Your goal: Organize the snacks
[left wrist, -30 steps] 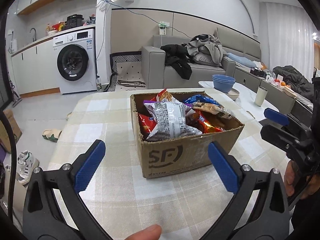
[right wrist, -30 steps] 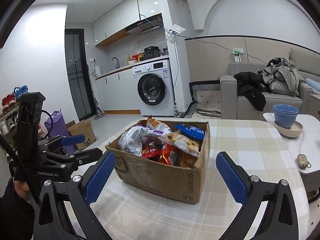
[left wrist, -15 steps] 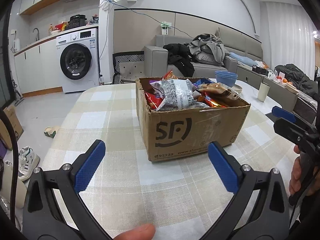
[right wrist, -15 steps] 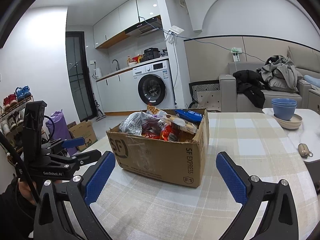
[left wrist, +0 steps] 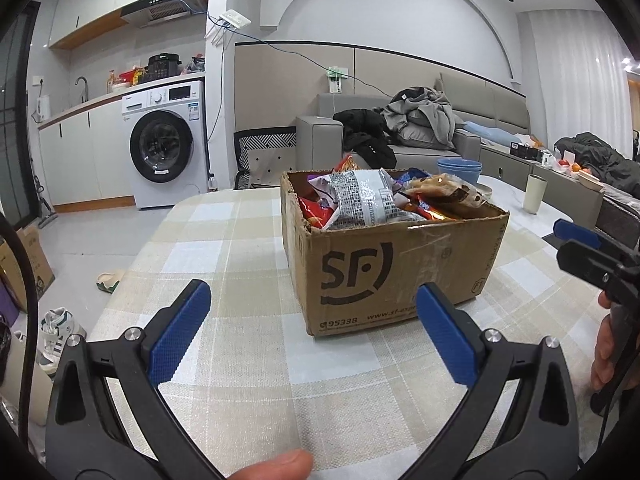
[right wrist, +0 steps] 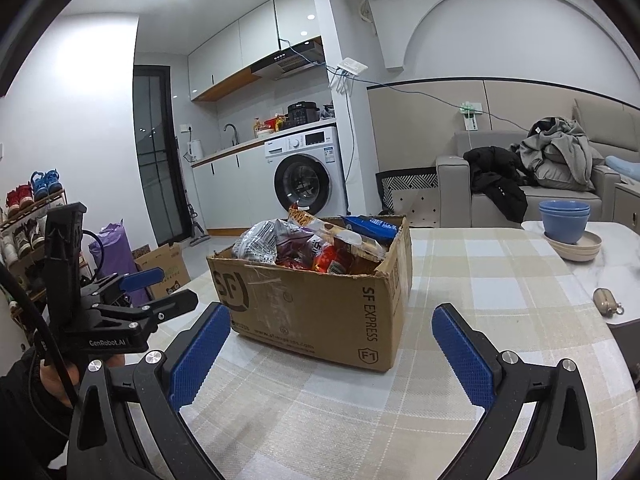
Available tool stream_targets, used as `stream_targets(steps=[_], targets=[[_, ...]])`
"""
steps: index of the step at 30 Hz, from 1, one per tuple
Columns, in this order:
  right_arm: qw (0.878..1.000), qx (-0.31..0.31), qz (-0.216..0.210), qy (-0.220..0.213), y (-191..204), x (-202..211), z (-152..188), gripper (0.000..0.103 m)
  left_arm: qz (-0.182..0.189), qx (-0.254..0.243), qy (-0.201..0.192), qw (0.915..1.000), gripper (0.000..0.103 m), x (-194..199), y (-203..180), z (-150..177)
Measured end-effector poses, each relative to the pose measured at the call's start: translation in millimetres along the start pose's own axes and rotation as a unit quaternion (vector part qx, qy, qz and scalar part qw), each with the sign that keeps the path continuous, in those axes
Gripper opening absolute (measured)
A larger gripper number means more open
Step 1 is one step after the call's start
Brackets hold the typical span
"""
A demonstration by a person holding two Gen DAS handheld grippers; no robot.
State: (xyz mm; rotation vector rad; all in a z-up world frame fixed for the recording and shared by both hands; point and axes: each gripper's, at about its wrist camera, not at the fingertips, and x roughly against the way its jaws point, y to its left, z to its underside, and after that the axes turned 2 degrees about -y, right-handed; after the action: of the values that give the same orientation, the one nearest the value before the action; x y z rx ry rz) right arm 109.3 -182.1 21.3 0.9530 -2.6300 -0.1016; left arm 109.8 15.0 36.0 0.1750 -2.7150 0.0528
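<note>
Hovering low over the checked tablecloth (left wrist: 248, 248), just short of the SF cardboard box (left wrist: 400, 268), with the left gripper (left wrist: 312, 292) spread wide and holding nothing, and the right gripper (right wrist: 332, 312) spread just as wide and equally empty

Sitting heaped inside that box, near the middle of the table: the snack packets (left wrist: 372, 204), piled above the rim, with no packet visible loose on the cloth

Fits two stages alike: packets already gathered into the box, or a full box waiting to be emptied and sorted elsewhere. Cannot settle which from here, so no single next move to name. Judging by the height of both tongs, below the rim, any reach for a packet means rising first and coming down from above, pinching a crimped edge rather than a puffed middle, since such bags probably slip and crush easily

Showing only in the left wrist view: the box's long face with the large logo, a silver-grey printed bag (left wrist: 360, 200) lying on top, a pale cup (left wrist: 535, 194) beyond, and a thumb tip (left wrist: 280, 466) at the bottom edge

Showing only in the right wrist view: the box corner-on with its SF EXPRESS end panel, a blue packet (right wrist: 372, 224) at the back, and a small pouch with a key ring (right wrist: 606, 301) on the white side table (right wrist: 624, 264)
</note>
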Motion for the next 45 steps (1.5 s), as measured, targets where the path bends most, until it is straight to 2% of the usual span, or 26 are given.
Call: stream_targets(steps=[14,45], targets=[[0.999,0.031,0.012,-0.009,11.8,3.8,1.8,0.103,0.003,0.011,-0.006,0.9999,0.102,1.6,5.3,4.7],[0.999,0.028,0.014,-0.009,10.0,3.1,2.9,0.103,0.004,0.011,-0.008,0.9999,0.102,1.6,4.2,6.5]])
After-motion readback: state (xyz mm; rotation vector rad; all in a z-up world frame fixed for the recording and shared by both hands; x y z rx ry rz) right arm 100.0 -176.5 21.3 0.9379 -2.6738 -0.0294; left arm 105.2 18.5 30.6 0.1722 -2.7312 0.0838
